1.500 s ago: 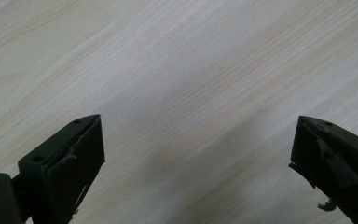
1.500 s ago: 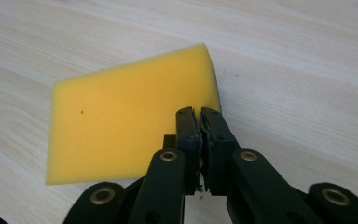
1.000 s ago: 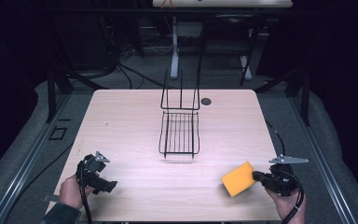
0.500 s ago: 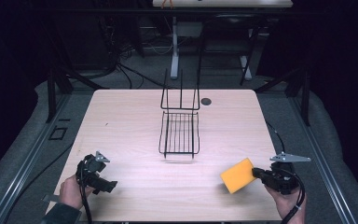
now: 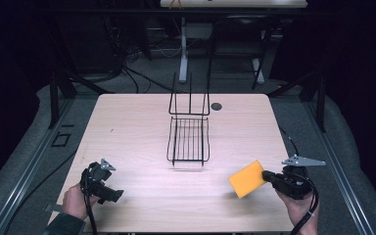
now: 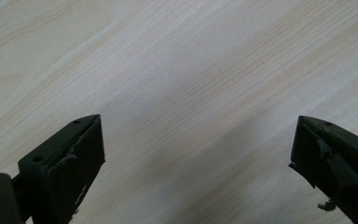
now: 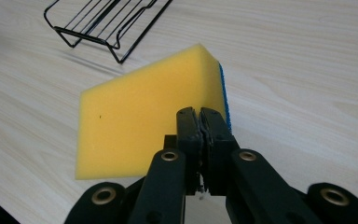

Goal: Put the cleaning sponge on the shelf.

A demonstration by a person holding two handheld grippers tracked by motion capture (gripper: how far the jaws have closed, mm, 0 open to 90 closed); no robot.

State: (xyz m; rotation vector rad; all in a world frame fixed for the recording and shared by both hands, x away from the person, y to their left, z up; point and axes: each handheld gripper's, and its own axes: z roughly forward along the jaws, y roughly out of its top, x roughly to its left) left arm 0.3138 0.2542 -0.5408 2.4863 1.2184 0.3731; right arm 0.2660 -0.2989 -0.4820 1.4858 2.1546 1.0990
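A yellow sponge (image 5: 247, 179) with a blue scrub face hangs tilted just above the table's front right, a shadow under it. My right gripper (image 5: 267, 175) is shut on its near edge. In the right gripper view the jaws are pinched together at the sponge (image 7: 140, 126), right gripper (image 7: 200, 114) in front of it, the blue face to the right. My left gripper (image 5: 115, 195) rests low at the front left. Its jaws stand wide open over bare wood, left gripper (image 6: 198, 119) holding nothing.
A black wire rack (image 5: 188, 139) with an upright back sits mid-table, its front end showing in the right gripper view (image 7: 107, 23). A dark round hole (image 5: 217, 106) lies behind it. The wooden table (image 5: 127, 127) has dark floor, cables and frame legs around it.
My right gripper has lifted the sponge slightly and carried it a little away from the front edge. The left gripper has stayed put.
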